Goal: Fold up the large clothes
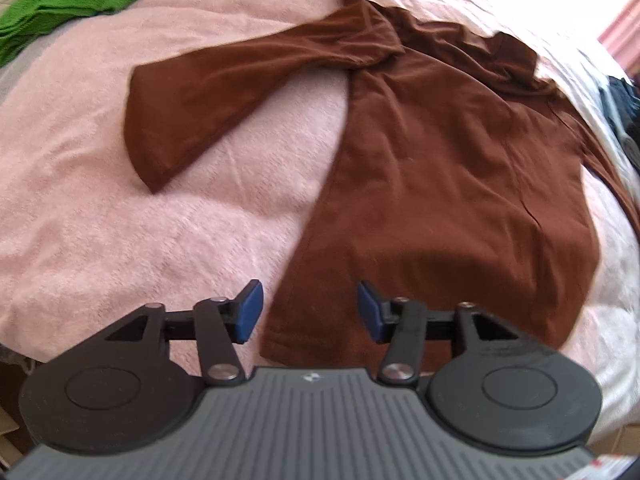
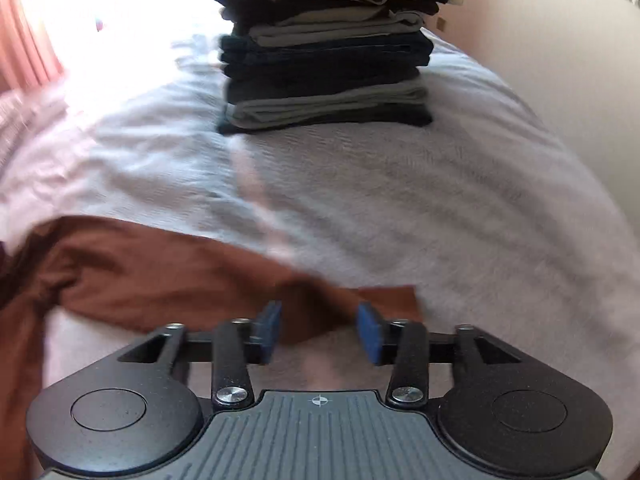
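Observation:
A brown long-sleeved garment [image 1: 440,168] lies spread on the pink blanket [image 1: 100,208] of a bed, one sleeve [image 1: 224,92] stretched out to the left. My left gripper [image 1: 310,312] is open just above the garment's near left hem corner, nothing between its blue pads [image 1: 250,312]. In the right wrist view the garment's other sleeve [image 2: 192,276] runs in from the left, and its cuff end [image 2: 384,296] lies between and just beyond the open fingers of my right gripper [image 2: 318,330]. The cloth looks blurred.
A tall stack of folded dark and grey clothes [image 2: 324,48] stands on the white bedding [image 2: 440,200] at the far side. A green cloth [image 1: 68,4] lies at the far left of the bed. A curtain [image 2: 24,36] hangs at the left.

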`<state>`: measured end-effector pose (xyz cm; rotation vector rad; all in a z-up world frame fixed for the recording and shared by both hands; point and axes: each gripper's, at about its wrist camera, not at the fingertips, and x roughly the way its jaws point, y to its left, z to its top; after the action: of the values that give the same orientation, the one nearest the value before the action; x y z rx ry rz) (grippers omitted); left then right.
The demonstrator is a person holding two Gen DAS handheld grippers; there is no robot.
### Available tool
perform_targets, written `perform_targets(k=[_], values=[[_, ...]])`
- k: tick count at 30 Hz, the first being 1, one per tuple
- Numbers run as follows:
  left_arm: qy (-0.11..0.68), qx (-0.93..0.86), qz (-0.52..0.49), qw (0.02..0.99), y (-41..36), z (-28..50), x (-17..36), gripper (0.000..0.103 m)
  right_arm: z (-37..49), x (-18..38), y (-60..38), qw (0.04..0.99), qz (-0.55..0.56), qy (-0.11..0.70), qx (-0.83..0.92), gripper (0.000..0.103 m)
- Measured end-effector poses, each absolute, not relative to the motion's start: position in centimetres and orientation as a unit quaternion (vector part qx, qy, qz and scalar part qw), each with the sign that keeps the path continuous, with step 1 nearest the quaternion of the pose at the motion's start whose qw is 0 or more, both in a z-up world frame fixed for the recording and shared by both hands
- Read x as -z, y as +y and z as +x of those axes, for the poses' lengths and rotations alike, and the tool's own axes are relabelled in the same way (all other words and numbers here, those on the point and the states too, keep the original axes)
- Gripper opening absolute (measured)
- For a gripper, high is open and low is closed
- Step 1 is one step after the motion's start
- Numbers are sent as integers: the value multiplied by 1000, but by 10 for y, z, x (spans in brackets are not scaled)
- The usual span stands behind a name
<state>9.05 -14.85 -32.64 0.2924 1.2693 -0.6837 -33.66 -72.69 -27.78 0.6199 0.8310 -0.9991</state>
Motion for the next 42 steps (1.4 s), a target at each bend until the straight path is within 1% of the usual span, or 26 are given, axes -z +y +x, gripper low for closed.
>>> perform_targets(k=[2,3,4,6,7,8,9,11,14,16,17,19,21,22,25,28,29,31,35,37,38,39,40,42], values=[[575,326,140,737,-147,85,329,65,-338,291,-693,758,312,367,440,51],[571,331,150,736,-147,83,332,68,-333,298,-676,755,332,369,429,51],[568,332,165,735,-149,82,337,69,-330,307,-659,750,352,373,418,51],[570,332,180,730,-152,83,348,63,-326,326,-625,736,388,390,394,51],[574,340,176,724,-154,86,353,30,-324,335,-610,728,403,398,386,51],[582,348,171,715,-157,91,356,2,-318,340,-592,722,417,406,375,51],[592,353,163,706,-162,96,356,3,-315,343,-579,719,422,406,374,51],[580,383,142,705,-172,107,343,2,-306,342,-563,726,417,406,367,51],[521,422,109,734,-191,138,307,3,-287,336,-555,737,421,393,354,51],[490,403,68,770,-200,180,293,3,-271,330,-549,751,422,372,345,51],[491,381,64,781,-205,202,296,3,-262,329,-544,758,422,363,339,51],[505,328,93,793,-218,239,315,3,-243,330,-530,766,429,354,323,51],[538,301,101,781,-225,262,337,3,-224,336,-514,771,449,344,293,51],[547,301,106,774,-226,268,345,3,-215,339,-503,774,456,340,277,51],[535,320,141,769,-230,266,353,3,-194,346,-472,785,464,339,231,51],[539,330,144,761,-227,269,362,3,-173,347,-448,809,397,363,238,51],[543,332,140,758,-227,273,363,4,-168,346,-446,814,375,369,247,51],[549,337,133,753,-226,277,365,4,-166,345,-452,824,376,345,245,51],[547,352,124,749,-221,278,368,4,-164,354,-486,827,428,282,232,51],[547,354,116,750,-219,279,370,4,-153,371,-503,810,468,282,211,51],[547,353,113,751,-218,279,370,4,-147,380,-509,800,484,286,211,34],[546,351,111,753,-218,277,368,3,-142,387,-515,792,491,294,211,11],[544,351,112,754,-218,275,365,3,-138,389,-518,788,496,303,205,2],[542,352,111,755,-215,270,357,3,-143,376,-519,802,483,296,188,2]])
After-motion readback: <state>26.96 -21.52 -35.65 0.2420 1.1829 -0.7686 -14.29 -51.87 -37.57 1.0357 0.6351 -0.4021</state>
